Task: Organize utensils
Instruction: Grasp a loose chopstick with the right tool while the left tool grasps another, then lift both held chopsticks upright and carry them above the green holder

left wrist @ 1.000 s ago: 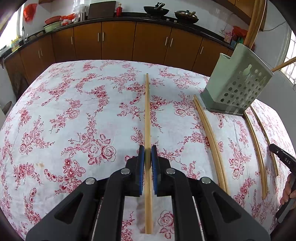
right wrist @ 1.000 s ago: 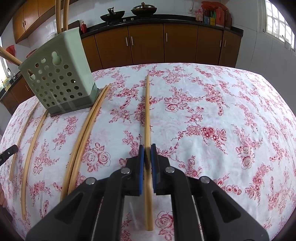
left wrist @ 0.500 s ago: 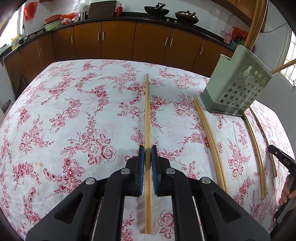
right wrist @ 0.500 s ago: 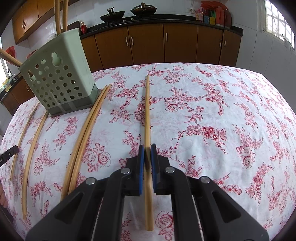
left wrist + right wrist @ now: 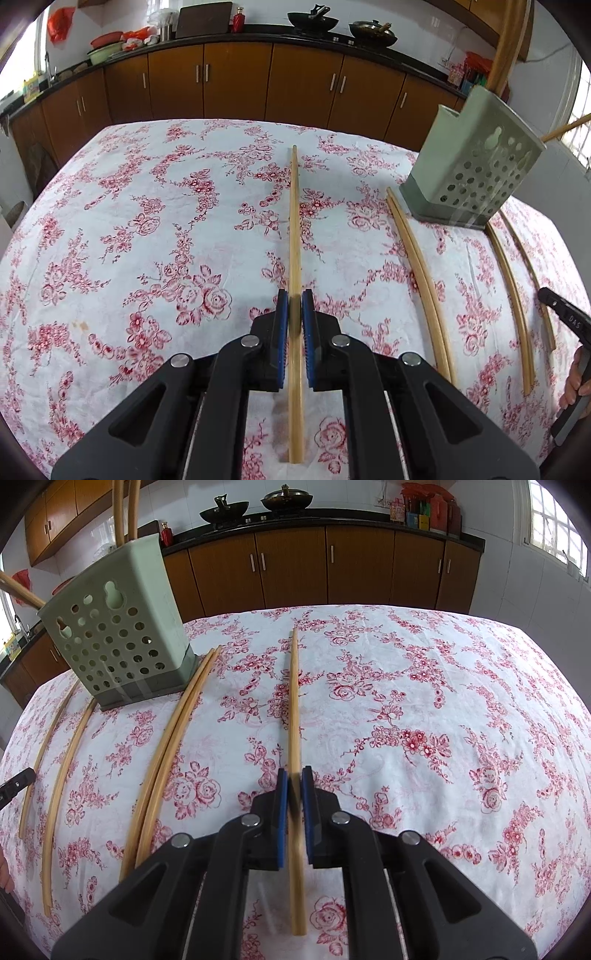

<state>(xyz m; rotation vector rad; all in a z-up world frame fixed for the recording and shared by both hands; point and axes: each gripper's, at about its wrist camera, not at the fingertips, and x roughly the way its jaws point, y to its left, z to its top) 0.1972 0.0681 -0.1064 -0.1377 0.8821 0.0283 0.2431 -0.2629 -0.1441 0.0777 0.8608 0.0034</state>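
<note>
Bamboo runs straight through each pair of tongs. Nearest the left wrist camera, the left gripper has its blue pads drawn almost together on a chopstick, pinching it a little way up from its near end. The long front part lies forward along the flowered tablecloth, probably so the stick stays aligned with the fingers and can be tipped upright later. The right gripper holds a second chopstick the same way. Its jaws are just beginning to open, with the stick between the pads and, as far as I can judge, in contact with them; the wood is blurred at that spot.

Between the two held sticks, a pair of chopsticks lies side by side and touching, its far tips just beside the holder's base. Two single chopsticks lie well apart on the holder's other side. All four wait on the cloth, so the sorting looks only partly done.

Further back stands the green perforated holder, upright between the two hands, with a few chopsticks already standing in it. That is presumably where both gripped sticks belong.

Behind the table run brown cabinets under a dark counter
</note>
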